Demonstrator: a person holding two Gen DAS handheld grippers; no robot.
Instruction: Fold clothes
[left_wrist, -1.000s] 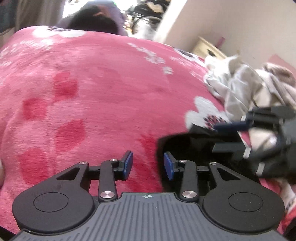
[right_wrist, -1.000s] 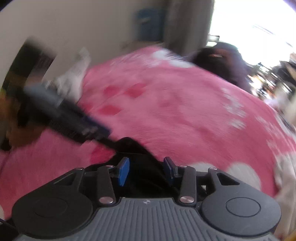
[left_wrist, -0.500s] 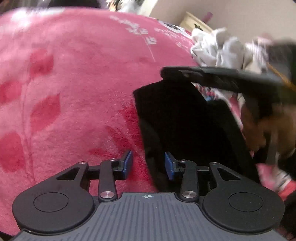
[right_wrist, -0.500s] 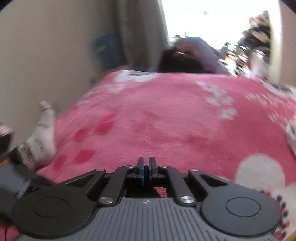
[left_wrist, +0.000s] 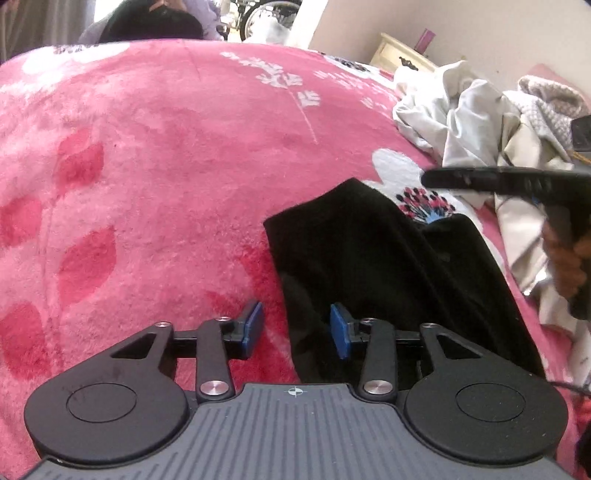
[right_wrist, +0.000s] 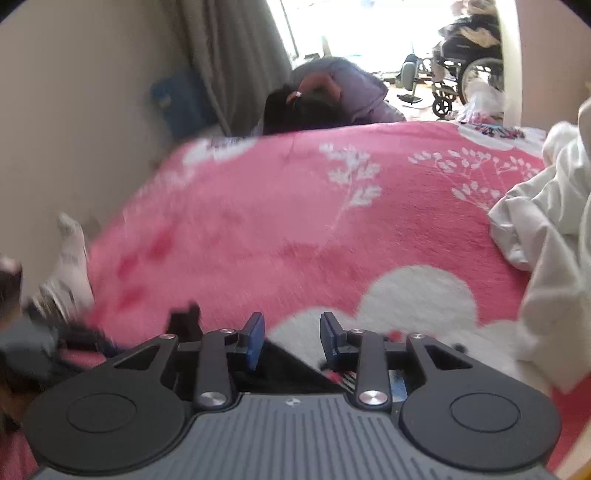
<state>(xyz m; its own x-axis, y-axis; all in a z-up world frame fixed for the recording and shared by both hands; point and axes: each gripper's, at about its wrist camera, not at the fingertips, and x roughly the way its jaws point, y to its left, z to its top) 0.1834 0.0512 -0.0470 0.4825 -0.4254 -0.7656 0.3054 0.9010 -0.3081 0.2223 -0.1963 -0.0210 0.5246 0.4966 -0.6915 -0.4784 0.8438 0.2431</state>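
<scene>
Left wrist view: left gripper (left_wrist: 297, 329) spread, straddling black garment's (left_wrist: 388, 266) near-left edge on pink blanket (left_wrist: 166, 166).
Right gripper (right_wrist: 291, 339): spread, nothing held.
White clothes pile (left_wrist: 476, 122): far right.

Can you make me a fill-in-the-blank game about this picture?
1. The garment lying flat on the blanket is ____ in colour.
2. The blanket is mostly ____.
3. The left gripper has its jaws ____.
4. The pile of crumpled clothes is mostly ____.

Answers: black; pink; open; white

Black garment (left_wrist: 388, 266) being cut off behind the left gripper's body, sock (right_wrist: 70, 280) being blurred at the frame's left.
</scene>
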